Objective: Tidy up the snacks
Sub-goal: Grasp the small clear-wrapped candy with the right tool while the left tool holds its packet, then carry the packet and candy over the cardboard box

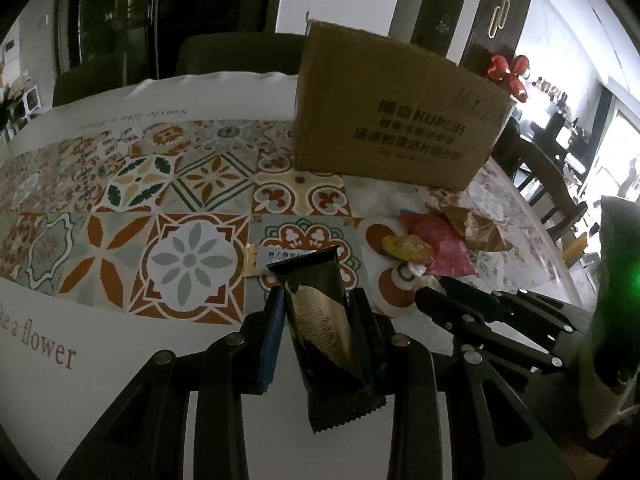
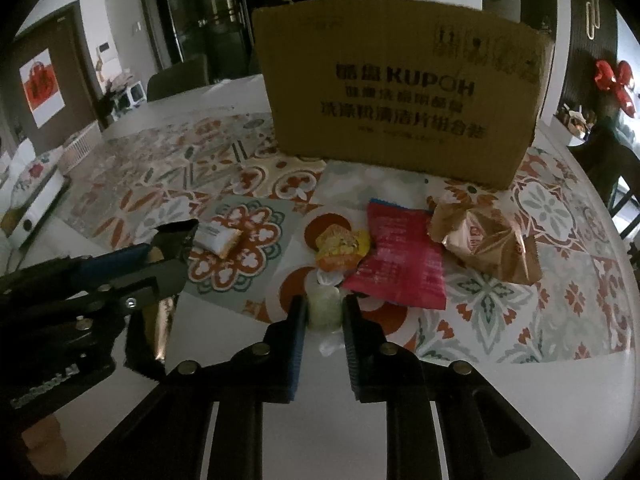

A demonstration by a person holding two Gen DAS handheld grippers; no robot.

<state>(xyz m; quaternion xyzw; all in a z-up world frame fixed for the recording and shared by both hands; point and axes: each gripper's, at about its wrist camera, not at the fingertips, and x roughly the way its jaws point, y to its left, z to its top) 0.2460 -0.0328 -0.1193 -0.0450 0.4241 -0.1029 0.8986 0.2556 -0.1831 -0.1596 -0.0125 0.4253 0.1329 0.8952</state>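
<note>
Both grippers pointed steeply down at the table [image 2: 580, 380], tilted fwd toward the cardboard box [image 2: 400, 92], which stood upright at the far side.

Left gripper [image 1: 318, 308] hung well short of the box, to its left, w/ its jaws pressed onto a black-and-gold snack bar [image 1: 320, 320]; the wrapper stuck out past the fingertips at both ends. Just beyond it lay a small white wrapped sweet [image 2: 218, 238]. Left of that the patterned table mat [image 1: 120, 208] lay bare out to the table edge.

Right gripper [image 2: 324, 312] sat in front of the box, jaws drawn in tight on a pale green candy [image 2: 324, 306] resting on the table. Between it & the box: a yellow packet [image 2: 342, 248], a red packet [image 2: 400, 260] touching it, then a gold-brown packet [image 2: 488, 240] nearest the box's right corner. Right of these the mat ran bare to the table's rounded edge.
</note>
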